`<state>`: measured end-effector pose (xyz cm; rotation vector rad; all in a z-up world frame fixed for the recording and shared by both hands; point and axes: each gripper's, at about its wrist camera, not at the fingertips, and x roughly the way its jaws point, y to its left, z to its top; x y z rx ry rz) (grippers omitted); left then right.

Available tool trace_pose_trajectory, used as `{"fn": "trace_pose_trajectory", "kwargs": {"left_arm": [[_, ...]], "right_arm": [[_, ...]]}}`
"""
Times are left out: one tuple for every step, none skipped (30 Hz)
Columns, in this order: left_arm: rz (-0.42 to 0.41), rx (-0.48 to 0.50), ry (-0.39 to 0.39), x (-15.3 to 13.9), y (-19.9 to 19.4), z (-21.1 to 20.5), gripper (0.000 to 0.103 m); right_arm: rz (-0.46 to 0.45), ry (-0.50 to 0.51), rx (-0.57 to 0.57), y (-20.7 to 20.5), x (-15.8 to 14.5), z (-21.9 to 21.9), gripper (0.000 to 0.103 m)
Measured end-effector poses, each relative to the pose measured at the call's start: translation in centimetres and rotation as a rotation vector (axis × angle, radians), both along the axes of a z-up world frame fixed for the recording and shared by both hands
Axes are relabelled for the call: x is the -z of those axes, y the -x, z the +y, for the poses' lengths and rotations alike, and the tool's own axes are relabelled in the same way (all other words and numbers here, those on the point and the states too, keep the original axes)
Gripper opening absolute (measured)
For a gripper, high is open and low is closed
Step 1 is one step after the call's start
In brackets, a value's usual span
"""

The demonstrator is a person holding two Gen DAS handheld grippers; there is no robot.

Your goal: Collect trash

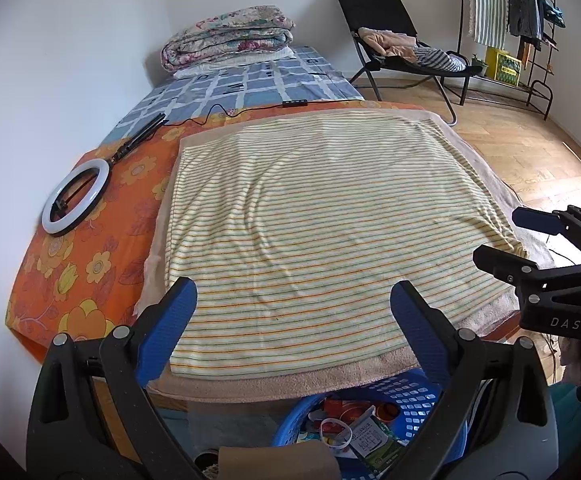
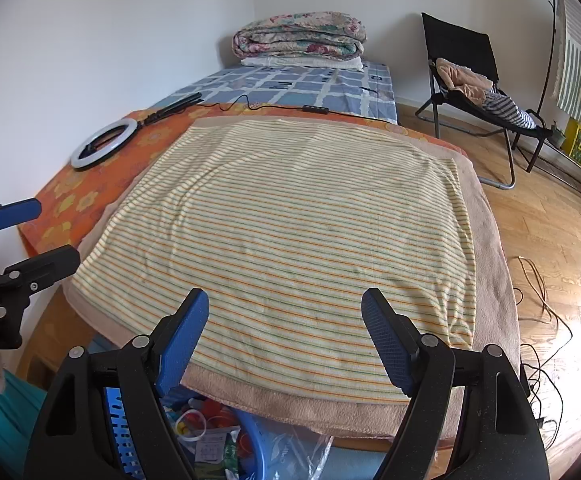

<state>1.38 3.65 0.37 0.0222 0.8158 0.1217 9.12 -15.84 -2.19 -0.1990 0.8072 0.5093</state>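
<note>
Below the bed edge, gripper arms half hide the blue basket (image 1: 406, 400) of trash.

Bright daylight from the right, floor (image 2: 570, 312) glare, fisheye-warped edges.

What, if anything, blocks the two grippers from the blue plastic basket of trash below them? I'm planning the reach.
Nothing visible does. The blue perforated plastic basket sits on the floor at the bed's near edge, under the open left gripper and open right gripper; only open air lies between.
</note>
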Motion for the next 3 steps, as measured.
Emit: {"fn": "trace_pose_trajectory", "kwargs": {"left_arm": [[0.001, 0.002, 0.0, -0.02, -0.04, -0.05, 0.099], [0.002, 0.002, -0.001, 0.01, -0.02, 0.0, 0.099], [0.003, 0.0, -0.003, 0.02, 0.01, 0.08, 0.099]], "right_arm": [[0.0, 0.0, 0.0, 0.0, -0.01, 0.04, 0.079], [0.001, 0.001, 0.001, 0.02, 0.01, 0.01, 0.079], [0.001, 0.001, 0.0, 0.04, 0.01, 0.03, 0.079]]}}
